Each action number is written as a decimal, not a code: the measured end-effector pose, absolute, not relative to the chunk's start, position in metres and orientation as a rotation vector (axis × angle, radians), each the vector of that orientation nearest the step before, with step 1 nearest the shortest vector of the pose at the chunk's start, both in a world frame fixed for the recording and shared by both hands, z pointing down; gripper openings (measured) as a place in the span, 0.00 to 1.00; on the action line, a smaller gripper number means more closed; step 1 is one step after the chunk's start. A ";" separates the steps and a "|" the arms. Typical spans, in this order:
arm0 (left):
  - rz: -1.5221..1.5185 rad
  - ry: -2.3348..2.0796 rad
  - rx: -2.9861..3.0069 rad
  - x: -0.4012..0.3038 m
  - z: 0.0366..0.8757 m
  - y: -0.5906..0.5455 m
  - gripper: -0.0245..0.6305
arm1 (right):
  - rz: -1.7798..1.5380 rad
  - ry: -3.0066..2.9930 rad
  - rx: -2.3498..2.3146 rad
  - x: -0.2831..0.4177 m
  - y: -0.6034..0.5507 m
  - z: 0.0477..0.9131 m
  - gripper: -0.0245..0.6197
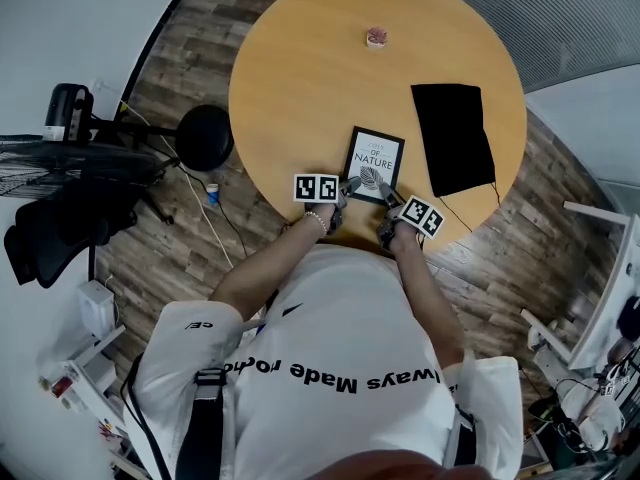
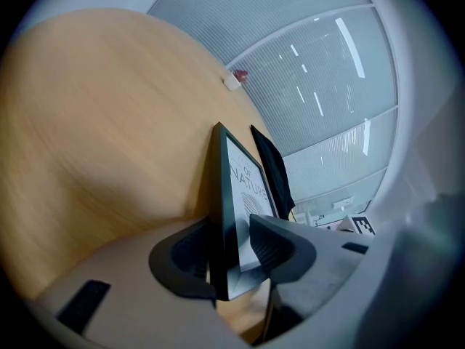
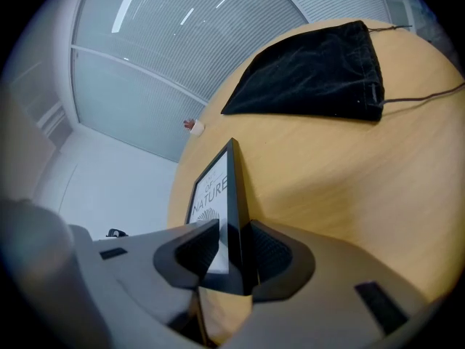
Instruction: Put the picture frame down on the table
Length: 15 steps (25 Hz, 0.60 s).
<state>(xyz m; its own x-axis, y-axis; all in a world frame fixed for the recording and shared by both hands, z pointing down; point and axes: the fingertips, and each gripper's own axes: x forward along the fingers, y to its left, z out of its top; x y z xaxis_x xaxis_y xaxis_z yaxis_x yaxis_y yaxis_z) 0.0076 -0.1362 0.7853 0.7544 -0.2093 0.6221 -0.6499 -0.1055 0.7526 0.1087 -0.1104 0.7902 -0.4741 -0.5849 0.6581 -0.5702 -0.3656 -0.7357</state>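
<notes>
Both the left tool [image 1: 350, 184] and right tool [image 1: 386, 192] stand released, jaws astride the near edge of the picture frame [image 1: 374, 164], lying face-up on the table [image 1: 300, 78]. Light, stiff, probably glass-fronted: grip the rim.

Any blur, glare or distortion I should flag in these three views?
Head view: sharp, evenly lit, strong fisheye bending the room's edges; the picture frame reads clearly. Left gripper view: the table is smeared by blur, light streaks glare on the glass wall, black corners. Right gripper view: crisper, the black pouch shows texture; same vignette.
</notes>
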 end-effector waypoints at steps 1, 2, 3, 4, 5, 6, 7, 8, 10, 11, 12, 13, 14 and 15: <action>0.439 -0.697 1.676 0.008 0.786 -0.136 0.27 | -2.029 1.764 -1.613 0.109 -0.111 0.791 0.27; 0.453 -0.701 1.682 0.007 0.787 -0.136 0.28 | -2.027 1.772 -1.623 0.109 -0.111 0.791 0.27; 0.467 -0.704 1.687 0.006 0.787 -0.136 0.28 | -2.024 1.785 -1.633 0.108 -0.111 0.792 0.27; 0.479 -0.706 1.692 0.006 0.787 -0.136 0.28 | -2.021 1.798 -1.642 0.107 -0.111 0.792 0.27; 0.487 -0.708 1.697 0.005 0.787 -0.136 0.28 | -2.019 1.808 -1.650 0.107 -0.111 0.792 0.27; 0.494 -0.712 1.702 0.005 0.787 -0.136 0.29 | -2.018 1.817 -1.657 0.107 -0.111 0.792 0.27; 0.500 -0.716 1.707 0.006 0.788 -0.136 0.29 | -2.016 1.825 -1.663 0.108 -0.111 0.792 0.27; 0.509 -0.720 1.713 0.007 0.788 -0.136 0.29 | -2.015 1.835 -1.671 0.109 -0.111 0.793 0.27; 0.532 -0.726 1.729 0.009 0.788 -0.136 0.29 | -2.012 1.860 -1.690 0.110 -0.110 0.794 0.27; 0.543 -0.728 1.738 0.008 0.788 -0.136 0.29 | -2.009 1.874 -1.700 0.110 -0.110 0.794 0.27; 0.553 -0.730 1.746 0.008 0.788 -0.136 0.30 | -2.006 1.890 -1.710 0.109 -0.111 0.794 0.28; 0.562 -0.732 1.752 0.007 0.788 -0.136 0.30 | -2.005 1.904 -1.718 0.109 -0.110 0.794 0.28; 0.570 -0.734 1.759 0.008 0.788 -0.136 0.30 | -2.006 1.917 -1.724 0.109 -0.110 0.794 0.28; 0.578 -0.736 1.768 0.008 0.787 -0.136 0.30 | -2.010 1.929 -1.729 0.109 -0.109 0.794 0.28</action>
<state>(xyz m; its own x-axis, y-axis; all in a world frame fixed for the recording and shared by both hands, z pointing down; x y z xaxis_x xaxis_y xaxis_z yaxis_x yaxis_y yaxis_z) 0.0079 -0.1356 0.7873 0.6897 -0.1978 0.6966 -0.7236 -0.2246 0.6526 0.1091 -0.1091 0.7939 -0.4370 -0.5338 0.7239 -0.7013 -0.3017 -0.6459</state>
